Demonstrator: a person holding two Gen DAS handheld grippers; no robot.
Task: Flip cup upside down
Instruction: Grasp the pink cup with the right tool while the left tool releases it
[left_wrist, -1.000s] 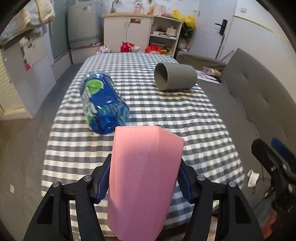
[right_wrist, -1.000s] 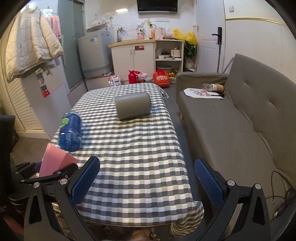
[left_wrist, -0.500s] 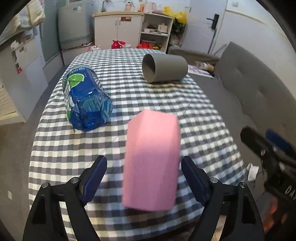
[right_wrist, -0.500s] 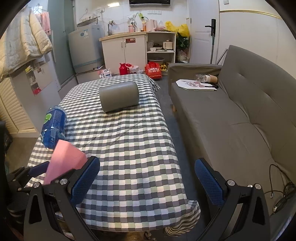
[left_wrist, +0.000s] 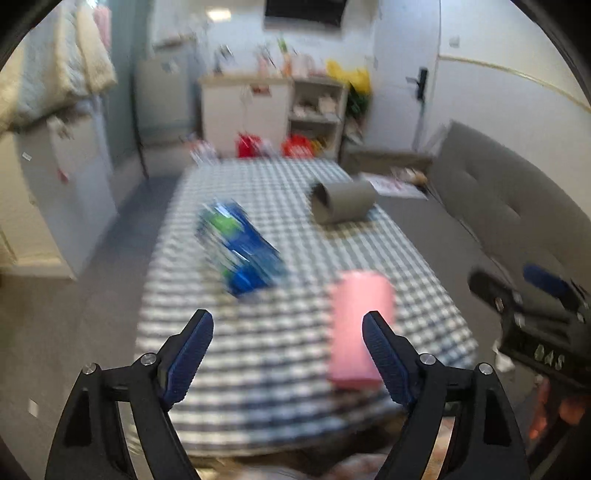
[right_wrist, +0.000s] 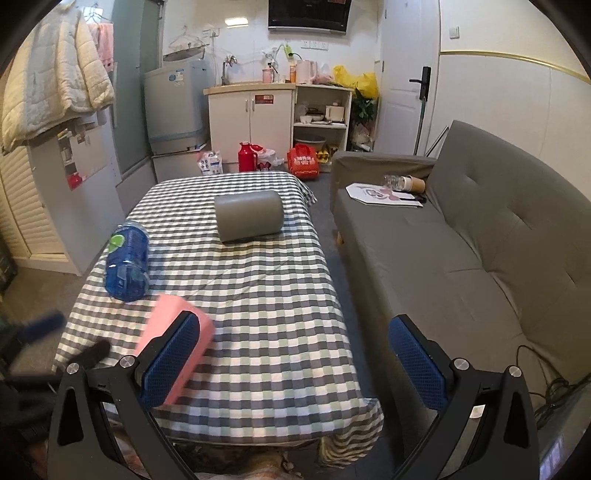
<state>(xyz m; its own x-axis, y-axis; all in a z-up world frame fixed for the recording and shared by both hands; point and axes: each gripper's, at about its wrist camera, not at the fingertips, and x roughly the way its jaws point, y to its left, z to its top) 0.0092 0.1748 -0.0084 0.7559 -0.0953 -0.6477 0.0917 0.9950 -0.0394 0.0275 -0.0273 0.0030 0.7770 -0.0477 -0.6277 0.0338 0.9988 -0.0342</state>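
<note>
We see the tall pink faceted cup standing on the checked tablecloth, both blue-padded grippers, left gripper and right gripper, spread wide and grasping nothing.

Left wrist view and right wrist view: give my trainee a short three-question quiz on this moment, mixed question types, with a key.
1. True or false: the left hand-held gripper is shut on the pink cup.
2. Multiple choice: the grey cup is A) standing upright, B) lying on its side, C) stacked on the blue bottle.
3. Fill in: the pink cup stands near the table's ____ edge, on the checked tablecloth.

Key: 1 false, its jaws are open and the cup stands free. 2 B. 3 near. The right hand-held gripper is open too.
</note>
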